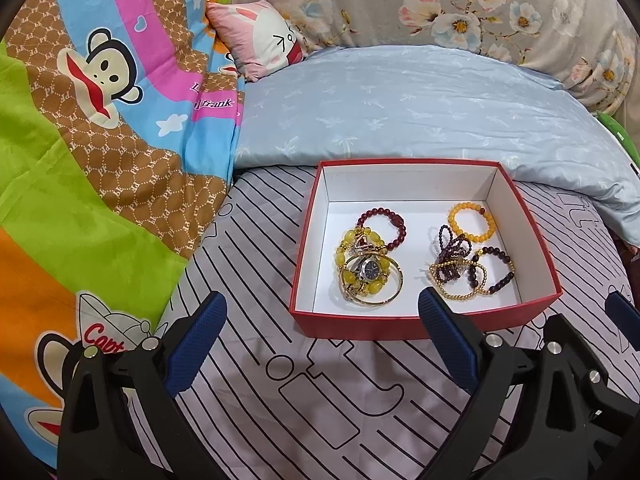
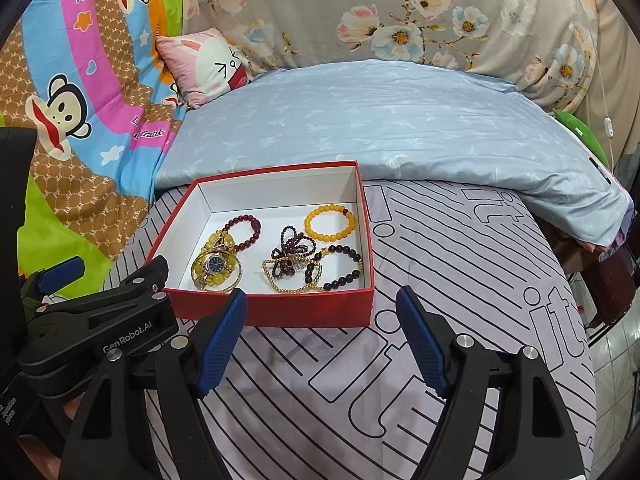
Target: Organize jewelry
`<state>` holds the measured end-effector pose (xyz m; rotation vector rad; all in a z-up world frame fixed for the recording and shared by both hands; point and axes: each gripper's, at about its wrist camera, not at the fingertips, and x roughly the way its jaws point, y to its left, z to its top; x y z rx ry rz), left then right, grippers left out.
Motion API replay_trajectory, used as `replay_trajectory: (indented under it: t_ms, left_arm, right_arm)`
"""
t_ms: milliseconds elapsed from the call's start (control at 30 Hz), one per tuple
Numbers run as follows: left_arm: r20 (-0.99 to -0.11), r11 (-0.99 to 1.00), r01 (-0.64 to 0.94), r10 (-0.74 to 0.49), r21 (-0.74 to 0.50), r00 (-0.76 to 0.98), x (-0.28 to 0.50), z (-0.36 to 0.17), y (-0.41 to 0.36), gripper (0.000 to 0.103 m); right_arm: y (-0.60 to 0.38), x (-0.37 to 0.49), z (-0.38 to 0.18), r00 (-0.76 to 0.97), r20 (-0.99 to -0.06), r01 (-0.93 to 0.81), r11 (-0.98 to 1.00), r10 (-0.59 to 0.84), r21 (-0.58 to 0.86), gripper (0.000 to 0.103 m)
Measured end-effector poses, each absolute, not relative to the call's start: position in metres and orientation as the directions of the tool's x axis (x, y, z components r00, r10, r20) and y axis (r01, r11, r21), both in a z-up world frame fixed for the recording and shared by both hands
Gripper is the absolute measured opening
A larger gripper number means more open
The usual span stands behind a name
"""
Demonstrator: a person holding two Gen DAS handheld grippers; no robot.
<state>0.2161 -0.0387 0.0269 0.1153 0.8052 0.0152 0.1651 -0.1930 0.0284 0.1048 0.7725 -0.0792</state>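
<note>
**Jewelry sits gathered in the red box, both grippers wide open and empty**

A red box with a white inside stands on the striped bedsheet, its far wall close to the edge of a pale blue pillow. All the jewelry in view lies on the box floor, in two loose groups.

Toward the box's left wall: a dark red bead bracelet nearest the far wall, and in front of it a tangle of yellow bead bracelets, a wristwatch with a dark dial and gold bangles, all overlapping.

Toward the right wall: an orange bead bracelet near the far right corner, well apart from the red one. In front of it, a bunched dark purple bead strand, a fine gold bead chain and a black bead bracelet lie overlapping near the front wall.

The left gripper hovers over the sheet just before the box's front wall, fingers spread wide with nothing between them; its right blue pad overlaps the front wall in the left wrist view. The right gripper is beside it, also short of the front wall, fingers spread and empty.

A cartoon monkey quilt covers the bed's left side, with a pink cushion and a floral pillow behind the blue one.
</note>
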Motion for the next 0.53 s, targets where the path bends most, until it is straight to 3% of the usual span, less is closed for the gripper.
replay_trajectory:
  t_ms: [533]
  left_arm:
    - [-0.732,0.996,0.039,0.036,0.086,0.680,0.2189,0.0232,-0.0404,0.094]
  right_arm:
    - [-0.1969,0.1653,0.0265,0.713,-0.700,0.118,0.991,-0.043,0.060,0.075]
